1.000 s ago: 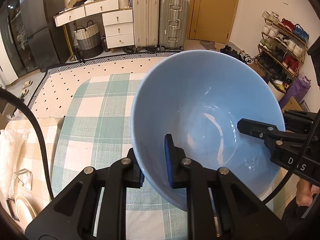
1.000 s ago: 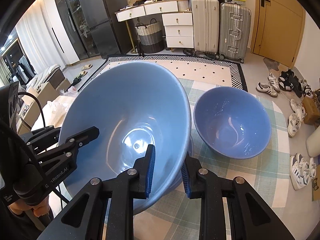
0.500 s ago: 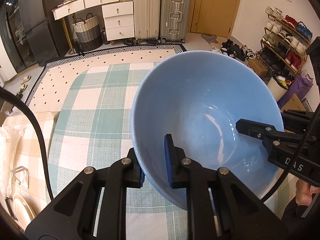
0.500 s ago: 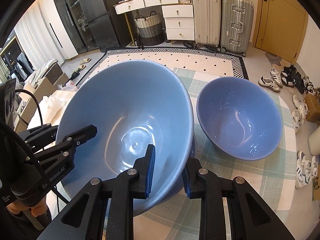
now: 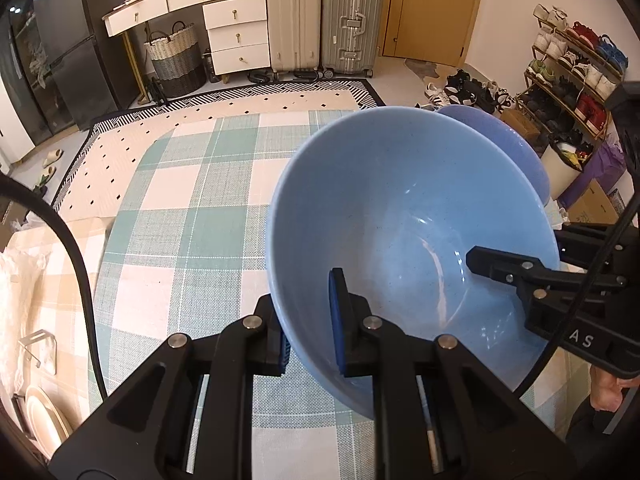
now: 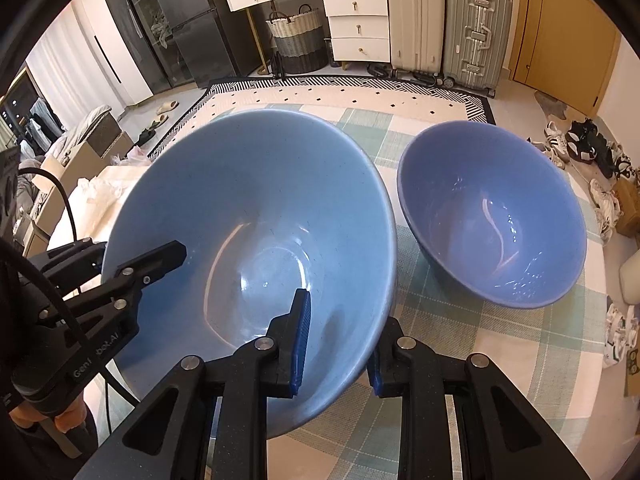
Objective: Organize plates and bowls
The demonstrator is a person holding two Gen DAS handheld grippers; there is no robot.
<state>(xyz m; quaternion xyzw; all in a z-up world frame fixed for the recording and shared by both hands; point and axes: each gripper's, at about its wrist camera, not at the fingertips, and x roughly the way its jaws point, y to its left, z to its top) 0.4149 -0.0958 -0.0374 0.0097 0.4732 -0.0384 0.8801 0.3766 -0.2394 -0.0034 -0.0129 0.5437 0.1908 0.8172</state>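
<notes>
2 grippers, left (image 5: 310, 320) and right (image 6: 338, 342), are clamped on 1 light bowl (image 6: 256, 240); nesting into darker bowl (image 6: 492, 216) is judged next, lowered level

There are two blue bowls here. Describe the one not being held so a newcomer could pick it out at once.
Start at the green-and-white checked tablecloth with the suitcases behind it. Both grippers clamp the rim of the big light blue bowl; beside it, toward the shoes on the floor, sits the free bowl. It is smaller, darker, more violet-blue, and no gripper touches it.

Large bowl (image 6: 256, 216) sits left of second bowl (image 6: 492, 216) on the desk (image 6: 520, 352), suitcases (image 6: 448, 20) behind.
</notes>
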